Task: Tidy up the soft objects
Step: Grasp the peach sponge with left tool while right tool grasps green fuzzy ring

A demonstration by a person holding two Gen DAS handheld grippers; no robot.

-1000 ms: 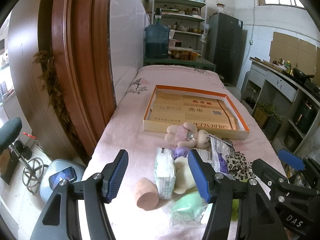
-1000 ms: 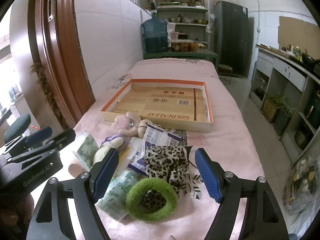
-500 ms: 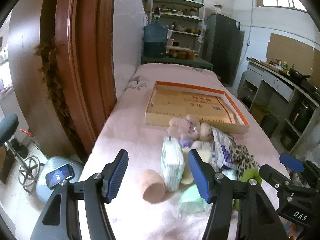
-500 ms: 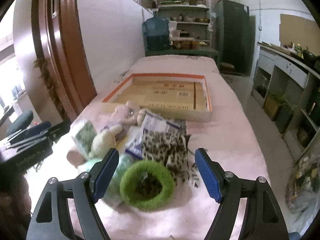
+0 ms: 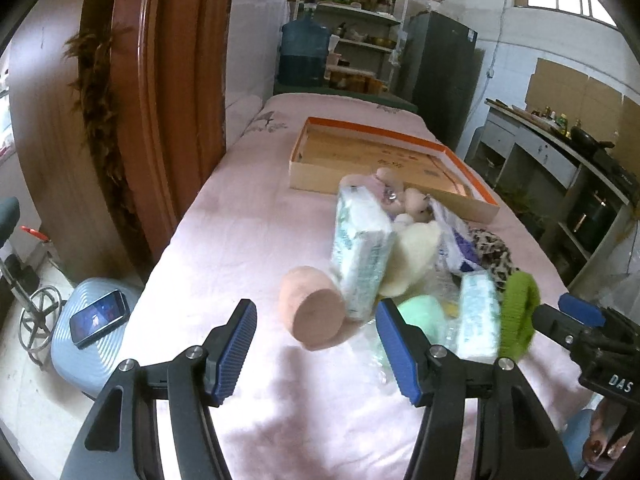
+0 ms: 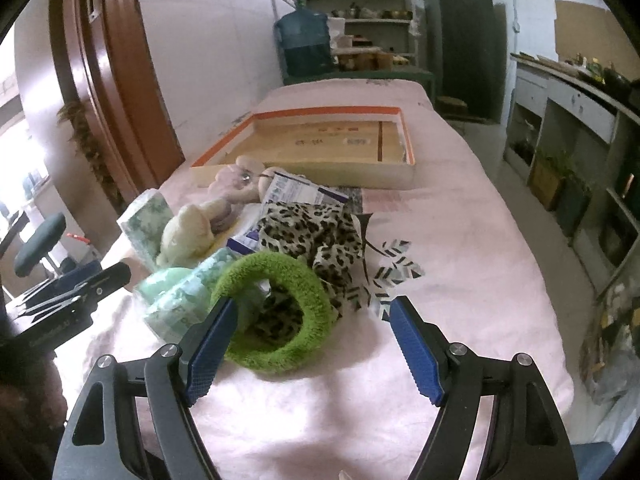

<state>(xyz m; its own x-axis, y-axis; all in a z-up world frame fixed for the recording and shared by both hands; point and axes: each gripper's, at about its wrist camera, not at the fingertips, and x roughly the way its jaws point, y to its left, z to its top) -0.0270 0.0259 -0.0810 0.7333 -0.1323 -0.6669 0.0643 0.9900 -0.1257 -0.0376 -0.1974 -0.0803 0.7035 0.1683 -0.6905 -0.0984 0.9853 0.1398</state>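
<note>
— Where are the soft things?

— Heaped on the pink-sheeted tabletop (image 5: 248, 240), just in front of the shallow orange-rimmed cardboard tray (image 6: 320, 148). A peach foam cylinder (image 5: 314, 308) lies on its side, touching a white-and-green tissue pack (image 5: 360, 248) that stands on end. Behind that sit a cream plush toy (image 6: 186, 232) and a pale pink plush bear (image 6: 236, 178).

— And the claws?

— The left claw (image 5: 314, 346) has just narrowed a little but is still parted, holding nothing; the foam cylinder is just ahead of its tips. The right claw (image 6: 310, 340) gapes wide, with the fuzzy green ring (image 6: 280, 308) lying between its blue pads, against the left one. A leopard-print cloth (image 6: 316, 236) is bunched behind the ring.
</note>
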